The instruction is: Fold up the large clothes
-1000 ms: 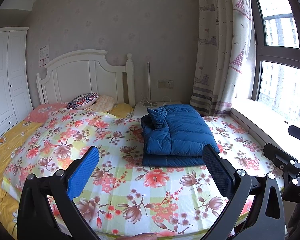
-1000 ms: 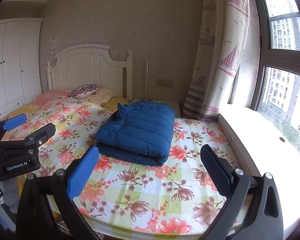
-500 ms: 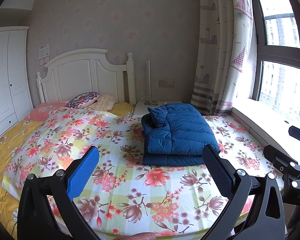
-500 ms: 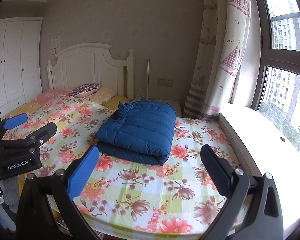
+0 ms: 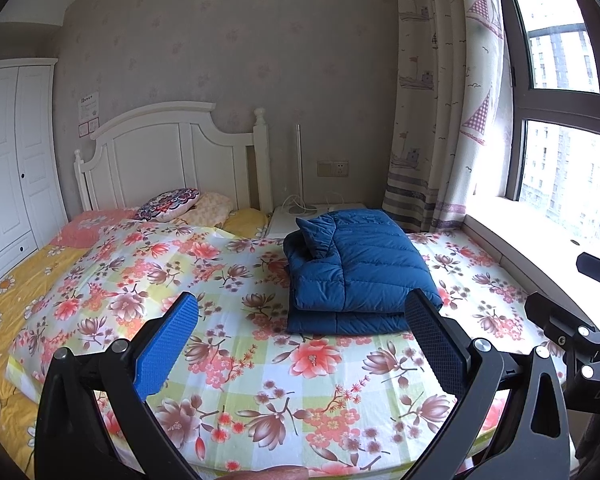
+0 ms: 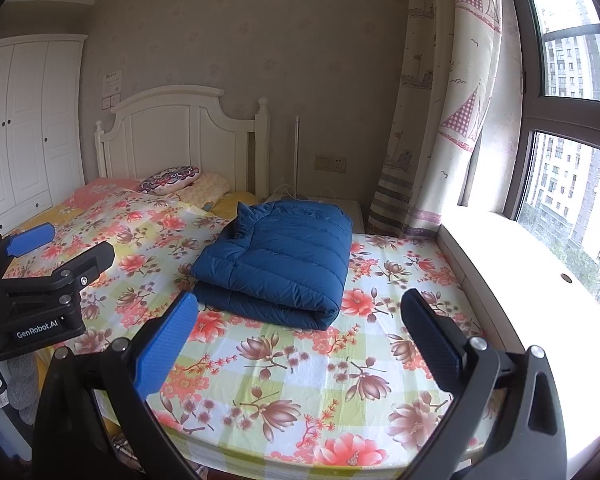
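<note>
Folded blue jacket on the bed, both claws held off it and empty.

The blue puffer jacket (image 5: 360,270) lies folded in a thick stack on the floral bedspread (image 5: 236,280), ahead of the left claw (image 5: 300,344) and a little to its right, well clear of its fingertips. From the right claw (image 6: 300,340) the same jacket (image 6: 276,268) sits ahead and slightly to its left, also apart from the fingers. Both claws have their jaws spread wide with nothing between them. The left claw shows at the left edge of the right wrist view, hovering over the near side of the bed. Beyond the jacket stand the white headboard (image 5: 172,160) and a patterned cushion (image 5: 168,204); a sailboat curtain (image 6: 440,120) hangs farther right.
</note>
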`<state>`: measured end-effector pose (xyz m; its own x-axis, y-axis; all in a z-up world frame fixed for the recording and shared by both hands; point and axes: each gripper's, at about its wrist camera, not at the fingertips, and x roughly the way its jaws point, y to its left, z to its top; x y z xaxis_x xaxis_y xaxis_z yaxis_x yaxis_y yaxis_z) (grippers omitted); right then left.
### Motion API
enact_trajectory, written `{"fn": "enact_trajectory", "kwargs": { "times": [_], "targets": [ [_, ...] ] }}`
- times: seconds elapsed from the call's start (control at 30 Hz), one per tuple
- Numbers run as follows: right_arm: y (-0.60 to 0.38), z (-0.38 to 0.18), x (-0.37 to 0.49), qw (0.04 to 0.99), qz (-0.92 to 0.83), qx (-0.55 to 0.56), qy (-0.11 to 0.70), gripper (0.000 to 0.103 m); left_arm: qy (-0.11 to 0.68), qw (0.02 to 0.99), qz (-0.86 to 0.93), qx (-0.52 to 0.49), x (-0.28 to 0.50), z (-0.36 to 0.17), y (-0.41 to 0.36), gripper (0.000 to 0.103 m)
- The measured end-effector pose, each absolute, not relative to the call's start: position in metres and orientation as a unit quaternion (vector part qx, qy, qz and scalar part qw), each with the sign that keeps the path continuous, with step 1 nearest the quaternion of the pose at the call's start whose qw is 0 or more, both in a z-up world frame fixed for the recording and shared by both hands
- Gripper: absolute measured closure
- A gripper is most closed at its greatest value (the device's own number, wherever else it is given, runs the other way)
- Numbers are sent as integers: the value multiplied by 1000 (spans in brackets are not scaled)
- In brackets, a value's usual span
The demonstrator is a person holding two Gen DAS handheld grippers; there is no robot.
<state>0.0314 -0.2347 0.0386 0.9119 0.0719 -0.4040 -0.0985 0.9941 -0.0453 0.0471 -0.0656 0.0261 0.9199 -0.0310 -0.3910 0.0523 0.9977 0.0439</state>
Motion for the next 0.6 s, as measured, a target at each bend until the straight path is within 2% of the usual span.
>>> {"fn": "enact_trajectory", "kwargs": {
  "times": [0.17,0.27,0.37,0.5,0.6],
  "targets": [
    [-234,30,41,974,48,-34,217,2,195,980,-14,37,56,20,-71,4],
    [-231,20,57,971,52,-37,230,2,189,982,-21,8,70,14,-72,4],
    [-230,6,82,966,53,-36,251,2,211,977,-32,20,104,2,-82,4],
    [-243,-18,130,960,46,-29,274,2,331,940,-76,21,185,-33,-74,4],
    [-288,-29,173,954,21,1,298,3,431,900,-63,7,259,-66,-29,4]
  ]
}}
